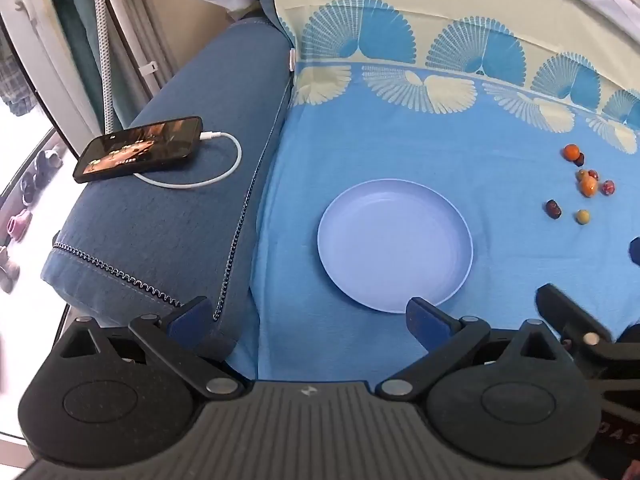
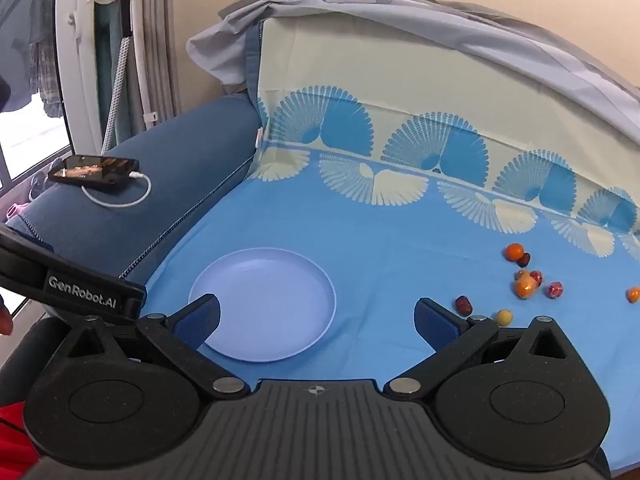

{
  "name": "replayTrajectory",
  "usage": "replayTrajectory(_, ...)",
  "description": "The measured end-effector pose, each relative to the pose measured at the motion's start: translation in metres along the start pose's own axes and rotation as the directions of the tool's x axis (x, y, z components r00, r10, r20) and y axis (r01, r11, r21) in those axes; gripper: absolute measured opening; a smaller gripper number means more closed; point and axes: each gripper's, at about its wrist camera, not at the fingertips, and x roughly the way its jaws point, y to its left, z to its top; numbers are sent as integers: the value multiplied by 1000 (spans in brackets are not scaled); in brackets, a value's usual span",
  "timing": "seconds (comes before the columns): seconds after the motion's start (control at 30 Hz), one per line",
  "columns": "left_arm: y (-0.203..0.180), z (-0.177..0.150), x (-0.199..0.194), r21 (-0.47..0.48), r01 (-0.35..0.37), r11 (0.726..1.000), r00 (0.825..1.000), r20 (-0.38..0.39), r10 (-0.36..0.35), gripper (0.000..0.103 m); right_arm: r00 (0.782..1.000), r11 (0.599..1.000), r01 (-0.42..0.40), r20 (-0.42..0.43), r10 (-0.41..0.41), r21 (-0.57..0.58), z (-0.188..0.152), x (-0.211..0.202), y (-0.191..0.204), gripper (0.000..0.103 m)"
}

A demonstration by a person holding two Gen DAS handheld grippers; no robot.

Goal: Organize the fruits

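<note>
left gripper [image 1: 308,316]: jaws spread wide, nothing held, poised over near rim of plate [image 1: 394,246] | right gripper [image 2: 318,316]: jaws spread wide, nothing held | fruits [image 2: 524,284]: scattered on blue sheet [image 2: 380,240], well right of plate, none on it | phone [image 1: 138,148]: laid on sofa arm, cable plugged

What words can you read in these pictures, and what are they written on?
"GenRobot.AI": white letters on the side of the left gripper, seen in the right wrist view.
"DAS": part of a word on the right gripper's body at the edge of the left wrist view; the rest is cut off.
Phone screen: small text, too small and blurred to read.
Nothing else bears words.
</note>
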Motion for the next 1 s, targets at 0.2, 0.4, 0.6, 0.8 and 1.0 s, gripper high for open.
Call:
replayTrajectory(0.2, 7, 3, -2, 4, 24, 1000, 1000, -9, -24, 103, 1000, 1000, -5, -10, 5, 2, -5, 3, 1, 103)
replayTrajectory(0.4, 8, 12, 1, -7, 29, 1000, 999, -33, -29, 103, 1000, 1000, 2, -17, -2, 7, -4, 6, 2, 103)
replayTrajectory(0.6, 7, 14, 0, -6, 27, 1000, 999, -43, -27, 103, 1000, 1000, 1, -23, -1, 6, -2, 7, 1, 103)
replayTrajectory(0.8, 4, 15, 0, -8, 25, 1000, 999, -46, -25, 103, 999, 1000, 1, -33, 0, 14, -2, 9, 0, 103)
replayTrajectory(1.0, 2, 15, 1, -5, 27, 1000, 998, -51, -27, 103, 999, 1000, 1, -36, 0, 21, -1, 10, 0, 103)
